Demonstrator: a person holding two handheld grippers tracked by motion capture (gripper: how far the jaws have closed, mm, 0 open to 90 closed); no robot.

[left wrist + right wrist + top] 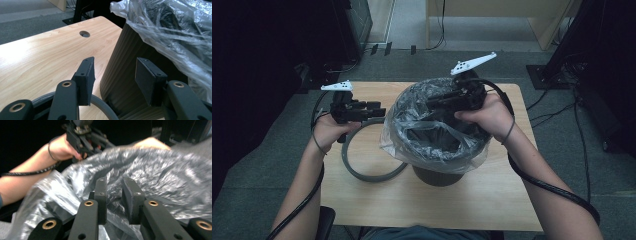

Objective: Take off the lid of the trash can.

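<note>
Plastic liner (155,170) lies bunched between right gripper (114,188), over the bin (125,75).

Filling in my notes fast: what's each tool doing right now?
Left tool: open, holding nothing.
Right tool: cannot tell whether it grips the clear plastic bin liner.

The left gripper (379,107) is held level out in front, its jaws parted with nothing between them. The right gripper (432,102) reaches across towards it, jaws narrowly parted.
</note>
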